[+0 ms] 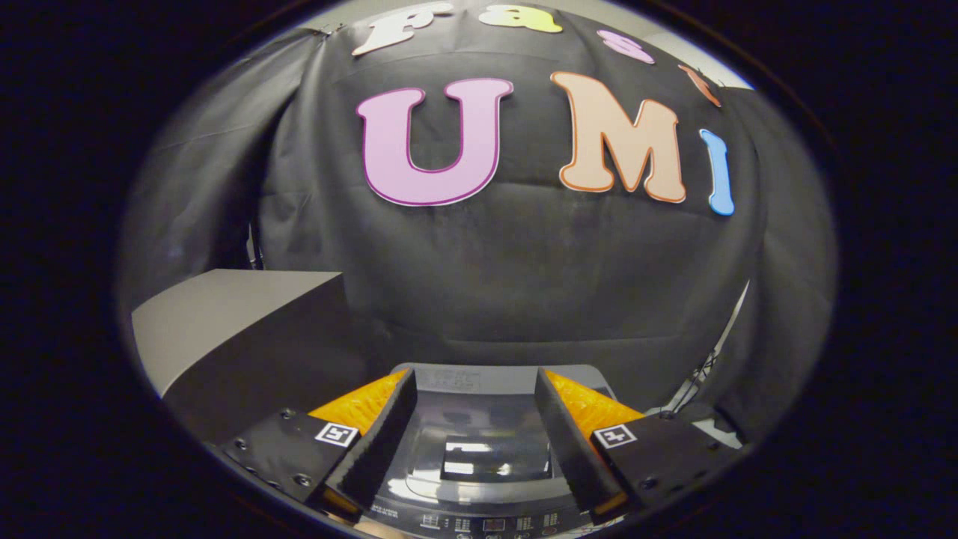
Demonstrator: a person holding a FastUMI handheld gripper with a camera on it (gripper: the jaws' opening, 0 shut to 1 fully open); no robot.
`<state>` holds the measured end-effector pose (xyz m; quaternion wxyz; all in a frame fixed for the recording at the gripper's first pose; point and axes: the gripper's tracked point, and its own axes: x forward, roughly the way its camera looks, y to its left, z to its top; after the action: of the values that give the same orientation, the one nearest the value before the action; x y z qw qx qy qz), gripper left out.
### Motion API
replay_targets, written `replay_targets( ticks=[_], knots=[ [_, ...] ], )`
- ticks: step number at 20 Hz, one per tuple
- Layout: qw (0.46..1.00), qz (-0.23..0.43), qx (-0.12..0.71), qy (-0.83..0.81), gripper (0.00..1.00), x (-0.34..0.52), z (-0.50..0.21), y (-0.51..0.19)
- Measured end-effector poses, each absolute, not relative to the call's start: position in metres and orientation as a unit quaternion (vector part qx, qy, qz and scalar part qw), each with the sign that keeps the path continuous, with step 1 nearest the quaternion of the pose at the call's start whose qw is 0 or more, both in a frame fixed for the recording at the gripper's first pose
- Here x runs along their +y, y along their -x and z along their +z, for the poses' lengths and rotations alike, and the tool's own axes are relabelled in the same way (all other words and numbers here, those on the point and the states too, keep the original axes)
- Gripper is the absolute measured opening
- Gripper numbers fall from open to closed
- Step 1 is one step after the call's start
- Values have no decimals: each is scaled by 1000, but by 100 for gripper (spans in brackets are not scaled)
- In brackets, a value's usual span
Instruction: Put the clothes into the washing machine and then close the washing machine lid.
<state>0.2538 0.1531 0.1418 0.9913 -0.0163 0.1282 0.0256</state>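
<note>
Now, left to right: a grey box (232,314), then my gripper (475,382) with jaws released and holding nothing, above the washer (479,442), lid (494,457) down. I see no clothes; they should be light and limp, best pinched at a bunched fold.

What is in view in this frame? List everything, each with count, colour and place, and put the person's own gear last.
washing machine: one, grey, top-loading, lid down, below and between the fingers.
lid window: one, dark and glossy, in the middle of the lid, between the fingers.
control panel: one, dark with small markings, along the machine's near edge.
grey surface: one, a flat top with a dark side, beside the machine, beyond the left finger.
black cloth wall: one, behind the machine.
gripper: one, fingers wide apart, holding nothing, above the lid.
</note>
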Motion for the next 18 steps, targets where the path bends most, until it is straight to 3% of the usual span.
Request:
replay_targets(
  ticks=[8,18],
  knots=[
    [998,48,41,7,98,138,140,-190],
    [1000,16,-4,-1,98,54,103,-125]
  ],
)
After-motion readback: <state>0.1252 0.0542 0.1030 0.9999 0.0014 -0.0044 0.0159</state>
